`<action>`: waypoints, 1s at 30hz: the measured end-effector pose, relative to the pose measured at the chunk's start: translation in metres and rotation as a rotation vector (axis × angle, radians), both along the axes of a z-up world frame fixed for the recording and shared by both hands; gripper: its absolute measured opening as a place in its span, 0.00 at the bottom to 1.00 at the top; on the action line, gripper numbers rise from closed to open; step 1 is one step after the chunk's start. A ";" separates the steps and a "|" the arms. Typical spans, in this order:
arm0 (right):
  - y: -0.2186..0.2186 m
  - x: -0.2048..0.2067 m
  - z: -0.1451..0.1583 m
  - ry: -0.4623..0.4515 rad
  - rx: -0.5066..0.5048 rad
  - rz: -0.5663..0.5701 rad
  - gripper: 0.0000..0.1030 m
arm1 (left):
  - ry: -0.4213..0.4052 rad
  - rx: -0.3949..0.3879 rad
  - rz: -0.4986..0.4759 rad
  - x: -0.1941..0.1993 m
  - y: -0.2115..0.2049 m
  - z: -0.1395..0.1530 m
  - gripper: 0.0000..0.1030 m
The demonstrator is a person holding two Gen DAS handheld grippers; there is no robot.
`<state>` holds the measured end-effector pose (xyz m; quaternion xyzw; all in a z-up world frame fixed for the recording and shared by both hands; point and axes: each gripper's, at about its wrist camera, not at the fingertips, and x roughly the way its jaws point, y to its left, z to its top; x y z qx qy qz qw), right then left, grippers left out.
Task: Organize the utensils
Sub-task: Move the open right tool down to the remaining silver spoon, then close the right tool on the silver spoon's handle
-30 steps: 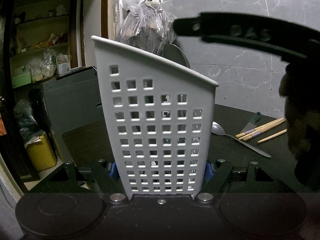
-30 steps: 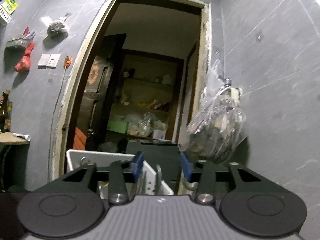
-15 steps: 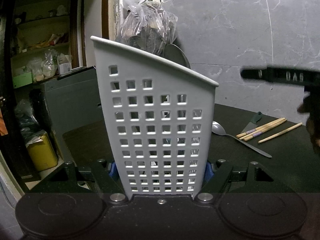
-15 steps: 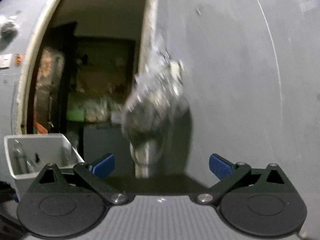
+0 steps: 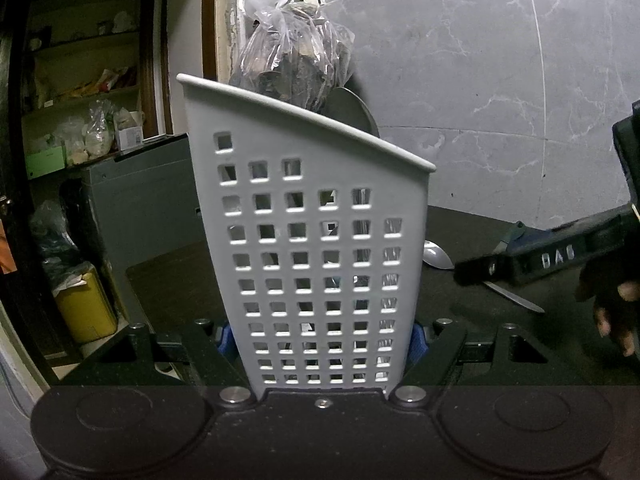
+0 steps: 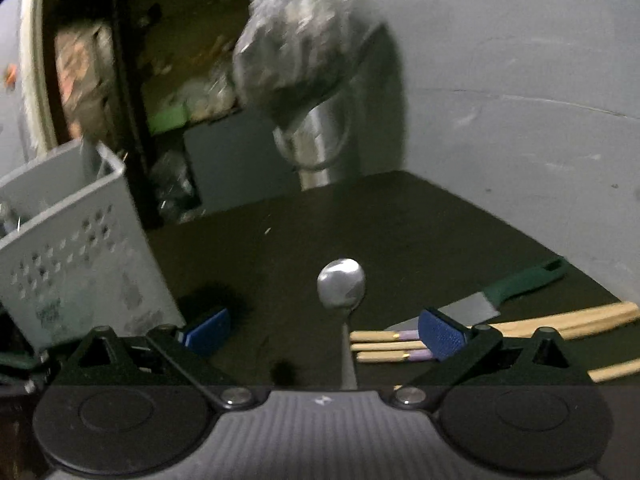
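Swinging down from the wall, the right gripper [image 6: 324, 330] is hovering wide open over the spoon [image 6: 341, 285]; the left gripper [image 5: 322, 338] is clamping the caddy [image 5: 316, 248].

The left gripper [image 5: 322, 338] has a black matte body with two round discs at 7 and 5 o'clock, black angled link arms with triangular openings, silver round screws at the pivots and one small screw in the middle, and blue pads [image 5: 418, 340] on the fingers. The right gripper [image 6: 324, 330] looks the same but its middle plate is grey with fine ribs and a small white mark; its blue pads [image 6: 442, 334] have a dotted texture. At 3 o'clock in the left view, the right hand [image 5: 612, 304] wears a dark fingerless glove, with bare fingertips showing.
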<state>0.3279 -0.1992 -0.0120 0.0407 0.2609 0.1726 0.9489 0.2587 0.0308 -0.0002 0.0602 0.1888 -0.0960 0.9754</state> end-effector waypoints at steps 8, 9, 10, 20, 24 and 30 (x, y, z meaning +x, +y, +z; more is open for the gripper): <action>0.006 -0.011 -0.005 0.071 -0.015 0.104 0.99 | -0.002 0.001 -0.001 0.001 -0.001 -0.001 0.74; 0.005 -0.010 -0.005 0.072 -0.020 0.098 0.99 | -0.002 0.002 -0.001 0.001 -0.001 -0.001 0.74; 0.004 -0.007 -0.005 0.073 -0.021 0.094 0.99 | -0.001 0.003 -0.002 0.001 -0.001 -0.001 0.74; 0.012 0.000 -0.008 0.153 0.060 0.156 0.91 | -0.002 0.004 -0.003 0.000 -0.001 -0.002 0.74; 0.018 0.001 -0.001 0.170 0.103 0.237 0.90 | -0.002 0.005 -0.003 -0.001 -0.001 -0.002 0.74; 0.007 0.027 0.014 0.072 0.077 0.103 0.90 | -0.002 0.005 -0.004 0.000 -0.001 -0.002 0.74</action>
